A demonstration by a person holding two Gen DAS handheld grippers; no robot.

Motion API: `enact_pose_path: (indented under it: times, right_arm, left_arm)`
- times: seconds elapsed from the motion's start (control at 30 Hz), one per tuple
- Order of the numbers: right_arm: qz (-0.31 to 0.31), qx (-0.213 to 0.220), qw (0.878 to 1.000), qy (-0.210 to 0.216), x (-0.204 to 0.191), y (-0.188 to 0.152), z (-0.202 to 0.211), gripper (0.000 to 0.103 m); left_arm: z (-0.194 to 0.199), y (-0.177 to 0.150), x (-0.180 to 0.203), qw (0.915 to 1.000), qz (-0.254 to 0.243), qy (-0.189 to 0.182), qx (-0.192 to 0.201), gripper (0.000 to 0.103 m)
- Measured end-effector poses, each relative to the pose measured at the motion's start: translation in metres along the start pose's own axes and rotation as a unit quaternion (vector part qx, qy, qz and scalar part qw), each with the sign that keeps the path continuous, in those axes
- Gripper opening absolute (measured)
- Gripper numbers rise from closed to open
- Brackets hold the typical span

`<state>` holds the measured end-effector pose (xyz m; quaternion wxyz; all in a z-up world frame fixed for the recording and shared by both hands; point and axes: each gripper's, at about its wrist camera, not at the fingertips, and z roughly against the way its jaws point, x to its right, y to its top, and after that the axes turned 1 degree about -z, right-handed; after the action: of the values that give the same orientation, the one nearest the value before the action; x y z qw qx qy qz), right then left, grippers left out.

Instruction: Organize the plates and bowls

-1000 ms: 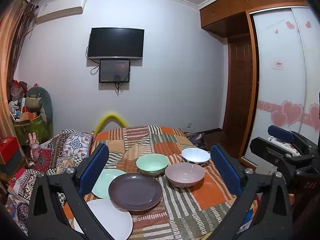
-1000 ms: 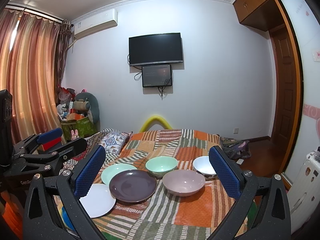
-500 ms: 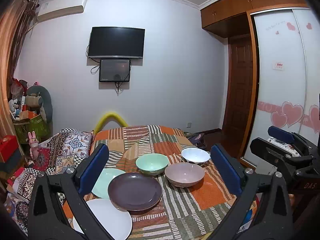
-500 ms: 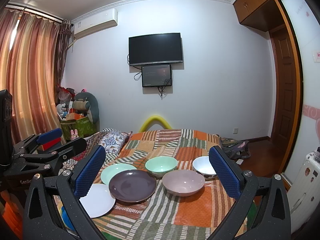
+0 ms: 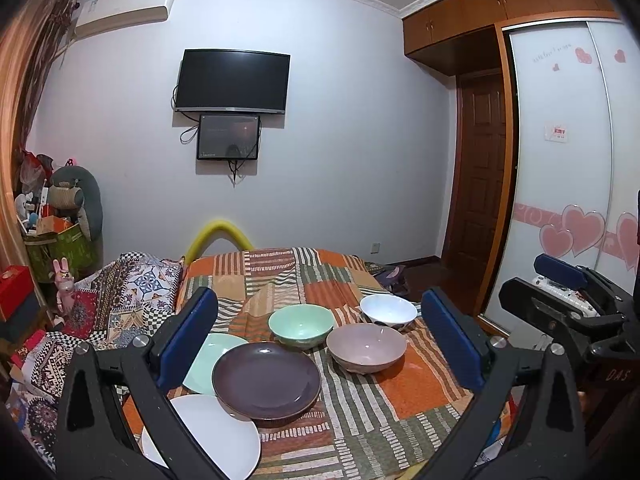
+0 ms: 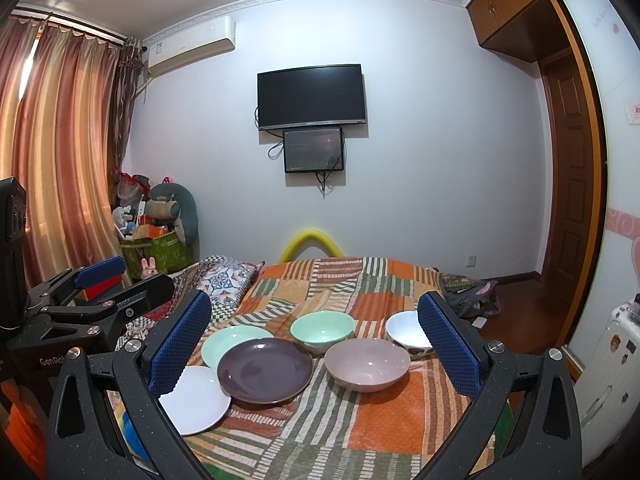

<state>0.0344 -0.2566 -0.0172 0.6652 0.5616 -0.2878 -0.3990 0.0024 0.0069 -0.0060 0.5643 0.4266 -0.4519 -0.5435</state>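
On a patchwork cloth lie three plates: white (image 5: 216, 436) (image 6: 200, 398), dark purple (image 5: 266, 378) (image 6: 264, 369) overlapping it, and mint green (image 5: 210, 360) (image 6: 232, 342). Behind stand three bowls: mint green (image 5: 301, 325) (image 6: 322, 330), pinkish grey (image 5: 366, 347) (image 6: 367, 364) and white (image 5: 388, 312) (image 6: 406, 334). My left gripper (image 5: 320, 344) is open and empty, held back from the dishes. My right gripper (image 6: 316, 348) is open and empty too. Each gripper shows at the edge of the other's view.
The cloth (image 5: 400, 396) covers a bed-like surface. A patterned pillow (image 5: 136, 284) lies at its left. Boxes and toys (image 6: 156, 236) stand by the curtain. A wooden door (image 5: 476, 184) and a sliding wardrobe (image 5: 568, 160) are at the right.
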Motion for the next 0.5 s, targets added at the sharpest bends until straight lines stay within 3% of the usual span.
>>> enact_pose_path:
  times: [0.5]
  right_arm:
    - [0.0,0.0,1.0,0.001,0.0001,-0.0003,-0.0004,0.103]
  left_arm:
    - [-0.0007,0.0014,-0.0064,1.0,0.007,-0.005,-0.003,0.103]
